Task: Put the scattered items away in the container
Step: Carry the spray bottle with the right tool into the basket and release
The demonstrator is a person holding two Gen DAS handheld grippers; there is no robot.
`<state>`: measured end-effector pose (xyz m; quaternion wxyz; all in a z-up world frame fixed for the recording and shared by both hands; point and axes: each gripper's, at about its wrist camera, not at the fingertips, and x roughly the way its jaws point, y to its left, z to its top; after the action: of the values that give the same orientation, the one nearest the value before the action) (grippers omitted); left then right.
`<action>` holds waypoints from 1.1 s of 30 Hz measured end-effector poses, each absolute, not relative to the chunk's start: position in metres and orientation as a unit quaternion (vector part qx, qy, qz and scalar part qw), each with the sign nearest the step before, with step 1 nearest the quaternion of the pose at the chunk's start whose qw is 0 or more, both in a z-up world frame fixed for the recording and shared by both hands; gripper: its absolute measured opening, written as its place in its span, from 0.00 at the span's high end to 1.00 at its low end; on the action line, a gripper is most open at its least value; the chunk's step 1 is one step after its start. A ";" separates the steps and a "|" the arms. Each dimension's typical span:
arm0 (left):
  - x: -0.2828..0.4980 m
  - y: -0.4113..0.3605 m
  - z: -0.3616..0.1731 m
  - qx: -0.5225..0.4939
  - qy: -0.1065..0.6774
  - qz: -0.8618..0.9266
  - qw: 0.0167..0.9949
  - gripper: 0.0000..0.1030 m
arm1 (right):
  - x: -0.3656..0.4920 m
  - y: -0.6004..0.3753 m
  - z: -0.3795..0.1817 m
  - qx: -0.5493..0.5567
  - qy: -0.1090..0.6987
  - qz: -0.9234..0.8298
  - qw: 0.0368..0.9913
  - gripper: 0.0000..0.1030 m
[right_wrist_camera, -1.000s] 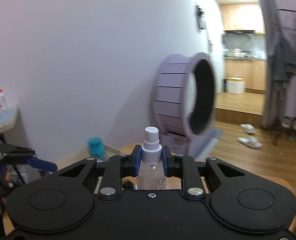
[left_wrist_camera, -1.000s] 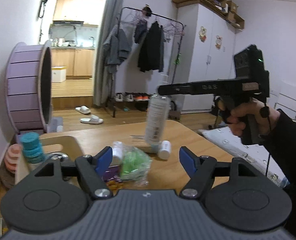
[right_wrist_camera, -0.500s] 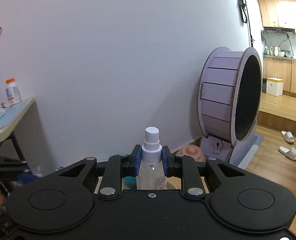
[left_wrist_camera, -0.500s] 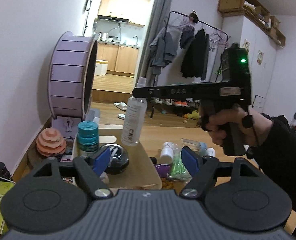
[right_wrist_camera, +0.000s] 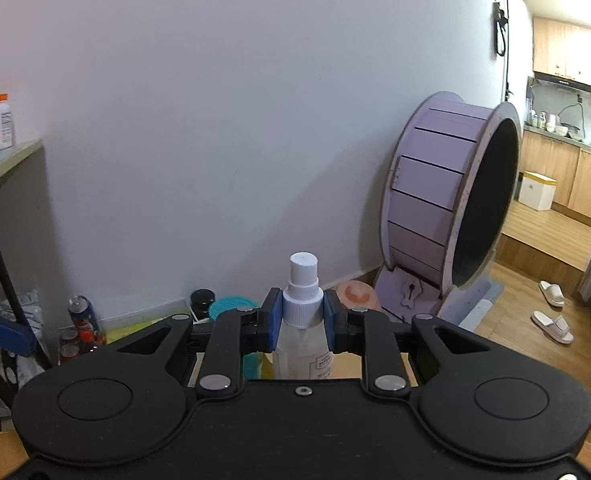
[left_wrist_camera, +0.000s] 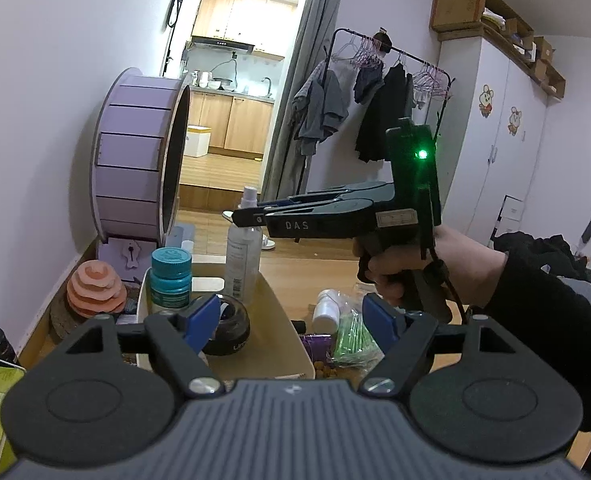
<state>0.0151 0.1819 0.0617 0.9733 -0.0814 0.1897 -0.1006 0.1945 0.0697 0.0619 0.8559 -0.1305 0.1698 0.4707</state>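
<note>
We see pale lilac walls [right_wrist_camera: 175, 120] and a wood floor [right_wrist_camera: 535, 320]. A purple wheel [left_wrist_camera: 135, 160] stands by the wall, beside a doorway to a lit kitchen [left_wrist_camera: 231, 120]. A clothes rack [left_wrist_camera: 375, 92] stands by a grey curtain [left_wrist_camera: 307, 80] and white wardrobe [left_wrist_camera: 507, 140].

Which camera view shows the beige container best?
The left wrist view: the beige container shows its wall, floor and contents. In the right wrist view the right gripper and its spray bottle hide almost all of it.
</note>
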 end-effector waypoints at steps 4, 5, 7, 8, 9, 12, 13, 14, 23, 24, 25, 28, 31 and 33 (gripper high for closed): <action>0.017 0.184 0.061 -0.086 0.188 -0.100 0.973 0.25 | 0.193 0.074 0.056 -0.144 0.183 0.468 0.853 0.79; 0.017 0.184 0.061 -0.087 0.188 -0.099 0.973 0.25 | 0.192 0.075 0.055 -0.144 0.185 0.467 0.853 0.79; 0.017 0.184 0.061 -0.086 0.188 -0.100 0.973 0.25 | 0.192 0.077 0.050 -0.148 0.193 0.462 0.853 0.79; 0.017 0.184 0.061 -0.085 0.188 -0.101 0.973 0.25 | 0.193 0.079 0.047 -0.150 0.199 0.458 0.853 0.78; 0.017 0.183 0.062 -0.085 0.187 -0.101 0.973 0.25 | 0.194 0.080 0.043 -0.153 0.204 0.454 0.853 0.78; 0.018 0.184 0.061 -0.087 0.188 -0.102 0.973 0.25 | 0.195 0.081 0.037 -0.143 0.213 0.464 0.848 0.76; 0.018 0.183 0.061 -0.087 0.189 -0.102 0.973 0.25 | 0.193 0.083 0.039 -0.152 0.213 0.463 0.847 0.76; 0.019 0.182 0.060 -0.087 0.190 -0.102 0.973 0.25 | 0.191 0.085 0.041 -0.160 0.215 0.461 0.846 0.76; 0.023 0.169 0.057 -0.079 0.196 -0.114 0.971 0.23 | 0.165 0.020 0.076 -0.121 0.158 0.448 0.872 0.22; 0.023 0.168 0.057 -0.079 0.194 -0.116 0.971 0.22 | 0.164 0.006 0.078 -0.111 0.158 0.442 0.876 0.16; 0.023 0.165 0.056 -0.080 0.194 -0.120 0.970 0.22 | 0.163 -0.007 0.078 -0.104 0.158 0.436 0.880 0.12; 0.026 0.157 0.055 -0.082 0.196 -0.127 0.969 0.21 | 0.157 -0.049 0.073 -0.089 0.171 0.413 0.890 0.11; 0.030 0.147 0.052 -0.085 0.199 -0.134 0.967 0.21 | 0.149 -0.084 0.062 -0.086 0.186 0.382 0.901 0.09; 0.032 0.140 0.049 -0.083 0.203 -0.140 0.966 0.21 | 0.146 -0.104 0.054 -0.086 0.197 0.366 0.906 0.09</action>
<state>0.0321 0.1397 0.0495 0.9656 -0.0831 0.2025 -0.1405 0.1461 -0.1043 0.0539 0.9057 -0.0855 0.1968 0.3656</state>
